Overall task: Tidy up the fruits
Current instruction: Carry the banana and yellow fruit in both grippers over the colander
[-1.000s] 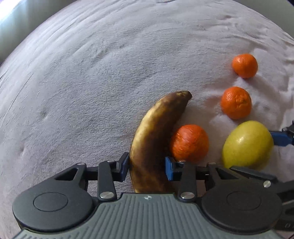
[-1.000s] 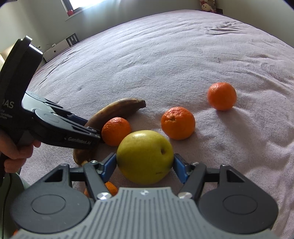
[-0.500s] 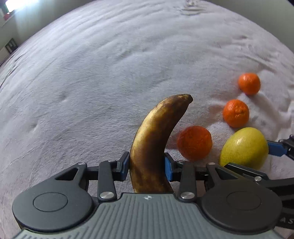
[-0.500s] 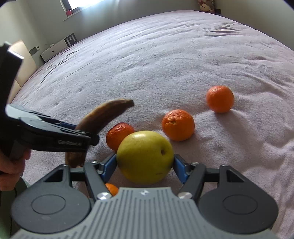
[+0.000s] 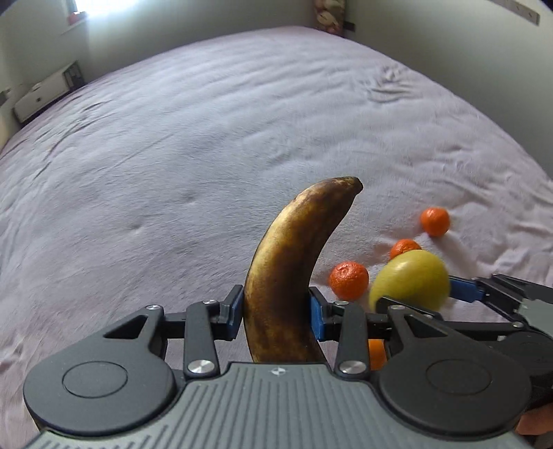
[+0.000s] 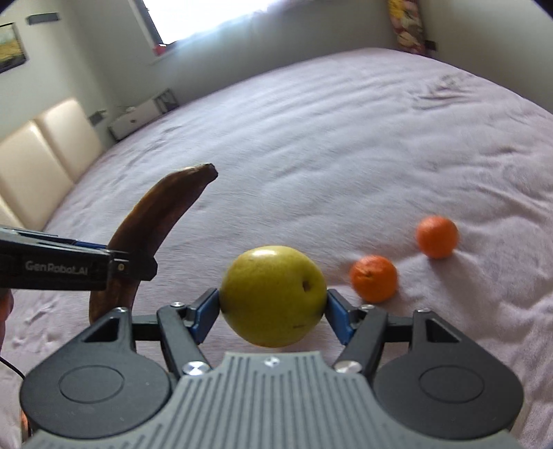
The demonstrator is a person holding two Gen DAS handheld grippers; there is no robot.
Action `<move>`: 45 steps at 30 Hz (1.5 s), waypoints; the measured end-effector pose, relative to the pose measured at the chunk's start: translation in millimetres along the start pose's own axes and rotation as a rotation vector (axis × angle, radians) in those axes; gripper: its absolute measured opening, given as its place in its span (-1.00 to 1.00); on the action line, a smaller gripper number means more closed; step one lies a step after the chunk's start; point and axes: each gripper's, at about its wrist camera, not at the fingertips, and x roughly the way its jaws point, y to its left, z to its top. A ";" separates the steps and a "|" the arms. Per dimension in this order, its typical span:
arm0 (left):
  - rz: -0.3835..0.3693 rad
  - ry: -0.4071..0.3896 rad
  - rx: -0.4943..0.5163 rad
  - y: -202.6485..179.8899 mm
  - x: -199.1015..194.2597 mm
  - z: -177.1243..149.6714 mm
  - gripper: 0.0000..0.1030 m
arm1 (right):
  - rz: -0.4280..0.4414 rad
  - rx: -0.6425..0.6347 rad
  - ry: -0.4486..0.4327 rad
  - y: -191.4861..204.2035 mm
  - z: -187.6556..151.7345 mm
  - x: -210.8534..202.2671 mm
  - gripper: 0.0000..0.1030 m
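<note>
A brown, overripe banana (image 5: 293, 255) stands up between the blue pads of my left gripper (image 5: 276, 311), which is shut on it and holds it above the bed. From the right wrist view the same banana (image 6: 155, 221) rises at the left, gripped by the left gripper (image 6: 128, 266). A yellow-green apple (image 6: 273, 293) sits between the pads of my right gripper (image 6: 273, 307), shut on it and lifted off the cover. The apple (image 5: 411, 279) shows at the right of the left wrist view. Three mandarins (image 5: 349, 279) (image 5: 402, 247) (image 5: 435, 221) lie on the bed.
A wide mauve bedspread (image 5: 207, 138) fills both views. A cream padded headboard (image 6: 45, 152) runs along the left, with a low white unit (image 6: 138, 117) and a window behind. A patterned cushion (image 6: 408, 27) stands at the far corner. Another orange piece (image 5: 376, 352) shows under the left gripper.
Both grippers have risen with their fruit: the banana left the bed beside the mandarin and now stands higher, and the apple is off the cover. The mandarins look smaller and farther.
</note>
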 end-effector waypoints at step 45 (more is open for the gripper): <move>0.104 0.152 -0.411 81.1 -41.3 -166.5 -0.16 | 0.235 -0.285 0.216 130.1 -70.1 15.8 0.24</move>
